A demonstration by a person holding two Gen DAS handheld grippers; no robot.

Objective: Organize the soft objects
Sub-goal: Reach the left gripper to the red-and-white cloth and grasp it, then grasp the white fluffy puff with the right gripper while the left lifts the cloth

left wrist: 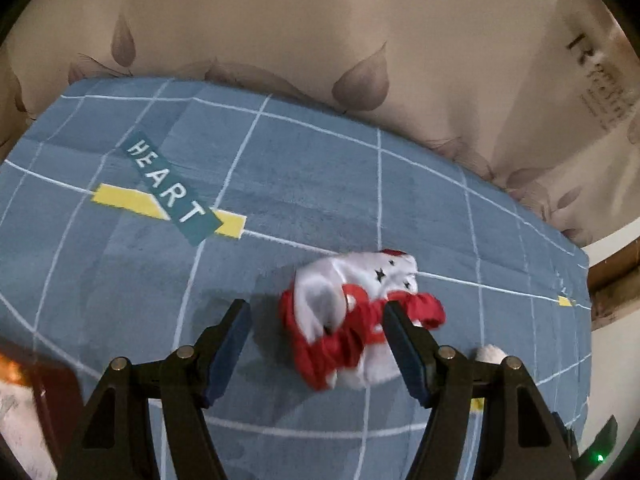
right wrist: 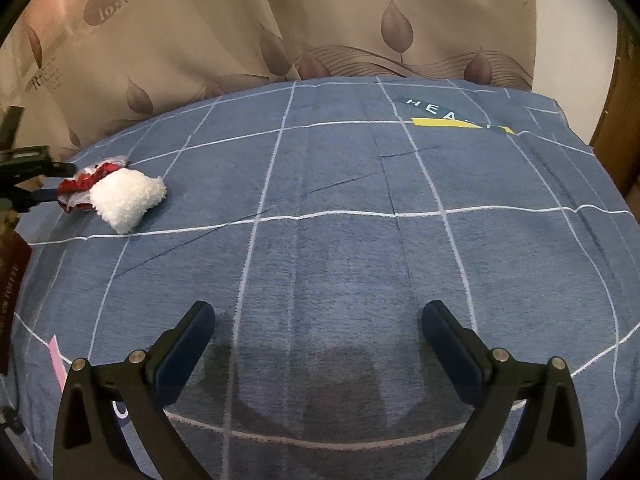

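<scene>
"HEART" label (left wrist: 172,189) marks the bedspread (left wrist: 320,184); your left gripper (left wrist: 316,312) tilts down, jaws wide around the red-white cloth (left wrist: 352,312); right gripper (right wrist: 318,316) gapes empty.

The red-and-white cloth bundle (left wrist: 352,320) is smeared by motion in the left wrist view, and the left gripper's (left wrist: 316,320) right finger (left wrist: 404,344) covers its right edge, so contact there cannot be told. The white fluffy piece (left wrist: 491,354) barely peeks out behind that finger. In the right wrist view the fluffy piece (right wrist: 127,199) hides most of the bundle (right wrist: 86,182). The left gripper (right wrist: 60,182) is cut off by the left edge there. The curtain lettering (left wrist: 600,80) is too blurred to read. A dark red object (left wrist: 52,392) at the lower left is cropped and unidentifiable.
</scene>
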